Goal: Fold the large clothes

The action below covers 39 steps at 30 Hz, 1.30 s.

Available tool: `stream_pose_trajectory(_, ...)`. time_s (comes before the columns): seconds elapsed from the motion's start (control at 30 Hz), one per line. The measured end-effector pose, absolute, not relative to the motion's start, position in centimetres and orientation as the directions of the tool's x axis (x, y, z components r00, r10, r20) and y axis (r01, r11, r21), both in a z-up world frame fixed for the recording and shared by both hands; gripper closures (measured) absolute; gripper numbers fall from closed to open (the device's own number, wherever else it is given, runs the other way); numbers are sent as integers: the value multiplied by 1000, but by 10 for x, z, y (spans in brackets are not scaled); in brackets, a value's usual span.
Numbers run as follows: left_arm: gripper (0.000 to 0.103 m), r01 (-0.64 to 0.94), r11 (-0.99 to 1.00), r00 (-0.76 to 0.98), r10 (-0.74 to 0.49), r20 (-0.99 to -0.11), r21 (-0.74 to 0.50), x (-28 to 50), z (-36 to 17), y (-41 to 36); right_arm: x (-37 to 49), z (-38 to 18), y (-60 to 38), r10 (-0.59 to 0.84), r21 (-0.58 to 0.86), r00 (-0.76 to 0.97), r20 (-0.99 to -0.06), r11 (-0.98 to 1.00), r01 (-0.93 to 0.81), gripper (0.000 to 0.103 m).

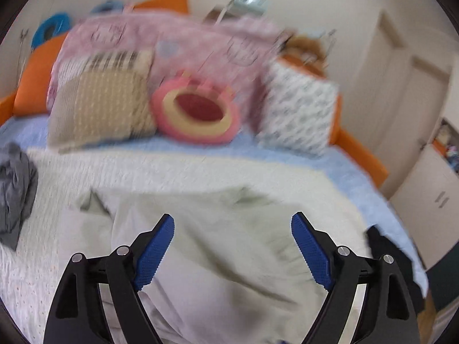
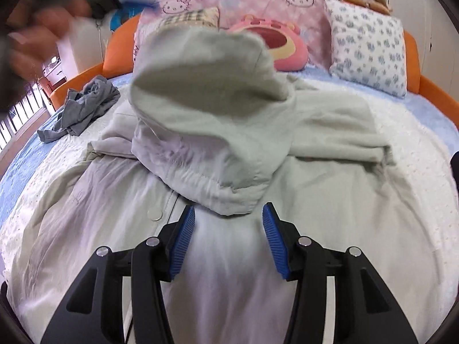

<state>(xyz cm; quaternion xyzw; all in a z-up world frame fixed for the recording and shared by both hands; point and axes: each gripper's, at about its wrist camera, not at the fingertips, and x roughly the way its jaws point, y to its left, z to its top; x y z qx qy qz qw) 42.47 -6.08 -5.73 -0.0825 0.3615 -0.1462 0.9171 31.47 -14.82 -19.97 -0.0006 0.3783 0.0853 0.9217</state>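
Note:
A large pale grey-green hooded jacket (image 2: 229,149) lies spread on the bed, its hood bunched up and raised toward the right wrist camera. A round button (image 2: 155,214) shows near its front. My right gripper (image 2: 228,215) is open just above the jacket below the hood, nothing between its blue pads (image 2: 183,238). My left gripper (image 1: 232,226) is open wide above the same jacket (image 1: 218,246), holding nothing. The left wrist view is blurred. A blurred hand (image 2: 43,25) with the other gripper shows at upper left in the right wrist view.
A crumpled grey garment (image 2: 83,106) lies at the bed's left. Pillows stand at the head: a pink round cushion (image 2: 275,43), a white flowered pillow (image 2: 370,48), a beige one (image 1: 100,109), a pink quilt (image 1: 183,40). The orange bed frame (image 2: 413,57) rims the bed. Cupboards (image 1: 430,195) stand on the right.

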Motion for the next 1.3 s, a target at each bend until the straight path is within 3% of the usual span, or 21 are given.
stream_pose_trajectory(0.13, 20, 64, 948, 588, -289, -756, -313, 441, -131, -41, 306, -185, -166, 184, 102, 715, -674, 982, -157, 54)
stream_pose_trajectory(0.27, 21, 7, 957, 549, -248, -799, -292, 424, -192, -31, 305, -166, -186, 203, 149, 735, -646, 979, -139, 53)
stream_pose_trajectory(0.37, 21, 43, 974, 591, -205, -780, -224, 411, -204, -36, 315, -137, -199, 235, 215, 770, -593, 968, -130, 52)
stream_pose_trajectory(0.5, 20, 42, 973, 593, -206, -778, -226, 413, -204, -35, 343, -87, -204, 287, 290, 823, -490, 944, -156, 53)
stream_pose_trajectory(0.6, 20, 60, 975, 617, -206, -759, -216, 413, -204, -34, 378, -69, -200, 348, 355, 807, -478, 917, -185, 54)
stream_pose_trajectory(0.63, 20, 62, 974, 625, -207, -753, -216, 406, -205, -35, 391, -69, -196, 368, 372, 791, -488, 908, -193, 54)
stream_pose_trajectory(0.7, 20, 70, 973, 639, -214, -739, -221, 400, -207, -34, 415, -78, -193, 424, 426, 740, -522, 881, -204, 70)
stream_pose_trajectory(1.0, 19, 98, 960, 673, -259, -693, -264, 393, -214, -28, 433, -191, -181, 321, 289, 548, -773, 946, -146, 75)
stream_pose_trajectory(1.17, 18, 115, 949, 666, -293, -686, -294, 393, -212, -25, 424, -220, -181, 297, 256, 588, -752, 954, -155, 75)
stream_pose_trajectory(1.2, 22, 95, 938, 662, -310, -682, -334, 391, -208, -17, 424, -219, -178, 283, 235, 592, -755, 959, -159, 75)
stream_pose_trajectory(1.3, 21, 42, 870, 668, -389, -634, -490, 380, -198, 7, 422, -220, -182, 303, 256, 602, -739, 953, -165, 75)
